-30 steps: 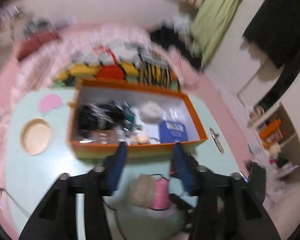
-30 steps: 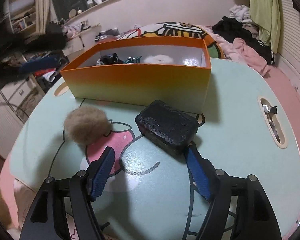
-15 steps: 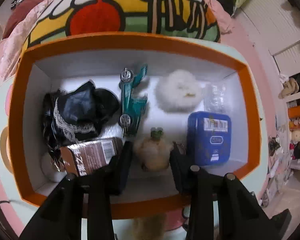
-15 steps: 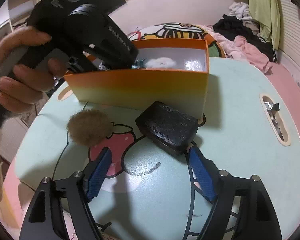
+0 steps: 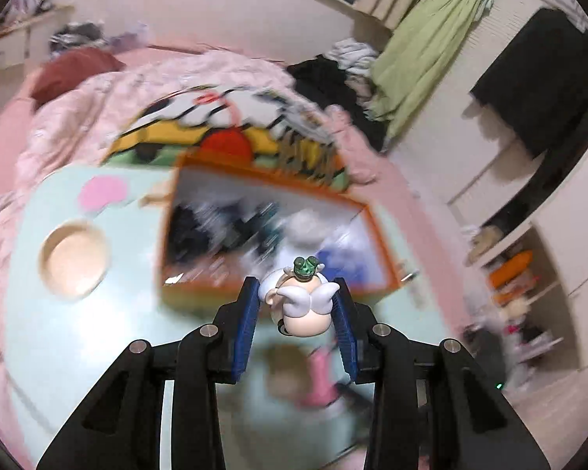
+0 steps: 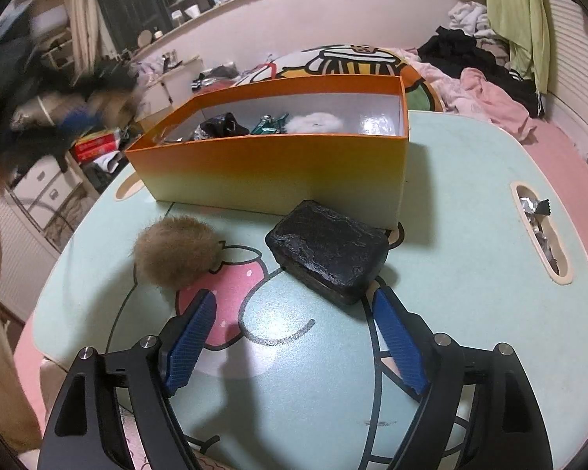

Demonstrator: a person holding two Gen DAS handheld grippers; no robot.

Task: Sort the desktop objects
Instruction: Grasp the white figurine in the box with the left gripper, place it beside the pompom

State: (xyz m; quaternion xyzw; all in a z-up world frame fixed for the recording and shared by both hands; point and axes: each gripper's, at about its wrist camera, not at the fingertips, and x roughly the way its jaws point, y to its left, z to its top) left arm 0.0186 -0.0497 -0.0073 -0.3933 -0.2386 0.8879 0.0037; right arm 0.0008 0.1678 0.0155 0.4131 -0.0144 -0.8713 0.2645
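The left gripper (image 5: pixel 297 315) pinches a small cream-coloured toy figure with white wings and a green top (image 5: pixel 300 301) between its blue ribbed fingers (image 5: pixel 247 325), which press on it from both sides. Its jaws have just been closing, and the toy sits between them, lifted clear above the near wall of the orange cardboard box (image 5: pixel 254 290). The scene behind it in the left wrist view is smeared with blur, so the contents of the box read only as dark, teal, white and blue patches. To the left of the box, a round beige dish-shaped recess (image 5: pixel 73 260) sits in the pale green desk (image 5: pixel 98 352).

The right gripper (image 6: pixel 292 337) hovers low over the desk with its fingers (image 6: pixel 192 337) spread wide; its jaws have just been opening and hold nothing. Just ahead of them, nearer the right finger, a black rectangular block with a scuffed top (image 6: pixel 327 250) lies flat on the desk, close to the box's front wall but apart from it. A fluffy brown pom-pom (image 6: pixel 176 250) rests on the desk to the left of the block, just beyond the left fingertip. Inside the box, over its front wall, a dark bundle of cloth (image 6: pixel 219 125), a teal metallic item (image 6: pixel 268 124) and a white fluffy pom-pom (image 6: pixel 313 122) show in a row. An oval slot at the desk's right edge (image 6: pixel 541 235) holds crumpled silver foil wrappers.

At the left edge of the right wrist view, the left gripper and the hand holding it appear only as a dark blur.
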